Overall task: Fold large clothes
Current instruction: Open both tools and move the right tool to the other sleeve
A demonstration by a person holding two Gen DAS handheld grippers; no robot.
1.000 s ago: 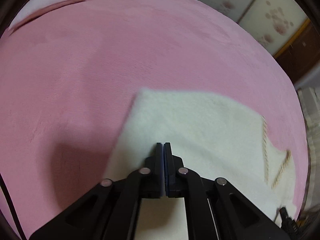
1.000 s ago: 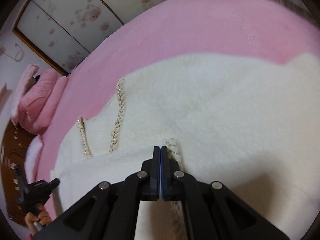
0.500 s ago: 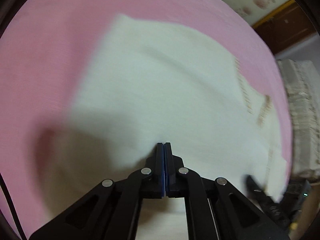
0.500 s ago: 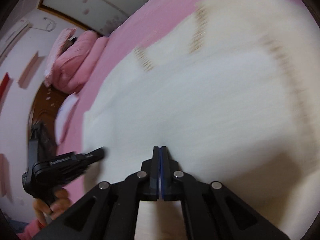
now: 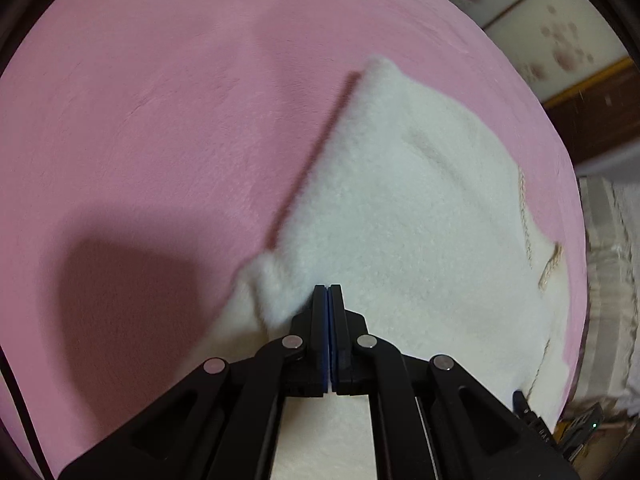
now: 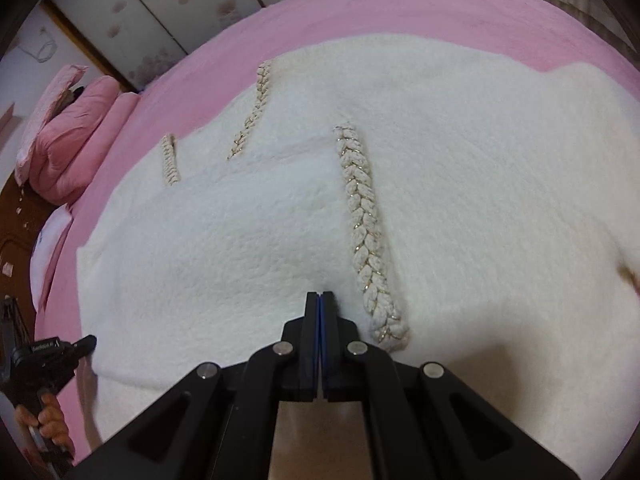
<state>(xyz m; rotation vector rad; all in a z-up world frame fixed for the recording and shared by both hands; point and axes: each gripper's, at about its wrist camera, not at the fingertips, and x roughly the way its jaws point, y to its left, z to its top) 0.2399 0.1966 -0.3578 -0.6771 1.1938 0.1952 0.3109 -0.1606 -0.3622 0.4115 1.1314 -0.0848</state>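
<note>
Figure: two hand-held grippers working a large garment on a bed. The left gripper (image 5: 328,289) is showing its jaws pressed fully together, with the white fleece garment (image 5: 400,220) bunching against their left side; whether a pinch of fabric is actually caught between them cannot be told from this view. The right gripper (image 6: 319,295) is likewise presenting jaws fully closed, their tips resting at or just above the fleece, with the nearest braided trim strip (image 6: 366,232) running away from just right of the jaws; again no fabric is visibly clamped. A second ago the left jaws were lying over a flat panel whose far edge was sitting squarely ahead; now a folded corner of the garment is rising ahead and to the right of the jaws, and a thick doubled edge is slanting away just to their left, casting a dark line on the pink bed cover (image 5: 160,120). In the right view the garment is now filling nearly everything ahead of the jaws, with two shorter trim pieces lying further ahead to the left, and the other gripper appearing far left in a hand (image 6: 48,420). Judged from this, a fold is probably just being laid over, and smoothing or releasing would follow.
</note>
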